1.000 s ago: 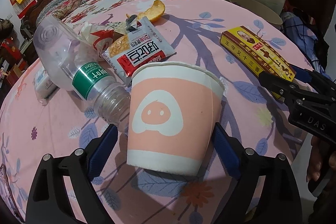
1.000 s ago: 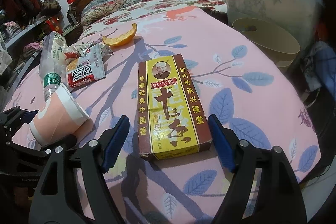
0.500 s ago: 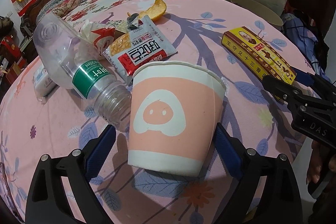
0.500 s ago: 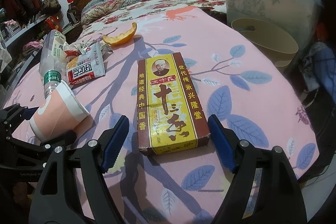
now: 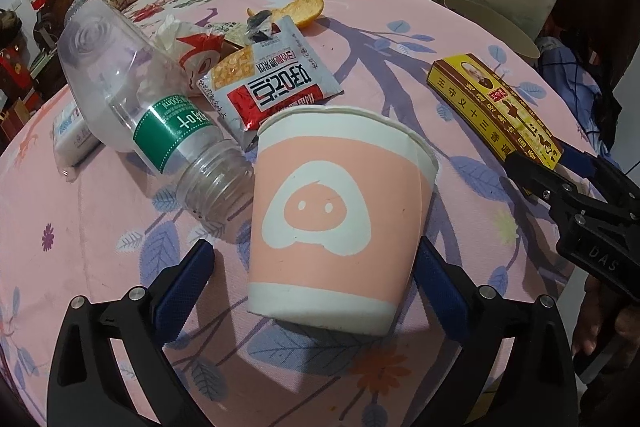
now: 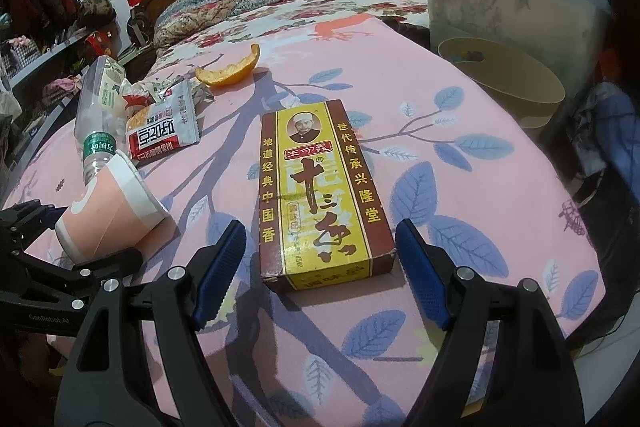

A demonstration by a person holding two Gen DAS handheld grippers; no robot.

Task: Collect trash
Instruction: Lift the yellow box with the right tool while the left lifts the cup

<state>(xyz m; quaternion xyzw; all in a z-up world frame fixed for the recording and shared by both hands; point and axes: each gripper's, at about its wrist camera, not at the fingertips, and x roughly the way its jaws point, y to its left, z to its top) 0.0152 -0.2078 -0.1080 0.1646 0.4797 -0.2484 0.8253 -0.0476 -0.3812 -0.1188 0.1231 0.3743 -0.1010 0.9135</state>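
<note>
Jaws of the left gripper [image 5: 314,267] have just been opening wider around the pink and white paper cup [image 5: 340,219], which lies on its side on the pink leaf-printed cloth [image 5: 100,227]. In the left wrist view a clear gap shows at the left pad, and the right pad stands close to the cup wall; nothing is clenched. Just beside the cup lie the clear plastic bottle with a green label [image 5: 140,95], a white and red snack wrapper [image 5: 272,83] and an orange peel [image 5: 308,7].

In the right wrist view, the right gripper [image 6: 320,269] is released as well, its blue pads on either side of the near end of the yellow and brown cardboard box [image 6: 320,195] without touching it. The box lies flat on the cloth. I judge that both pieces of trash are framed for a grasp but not yet taken, and the tan round bin [image 6: 504,83] at the far right waits for them.
</note>
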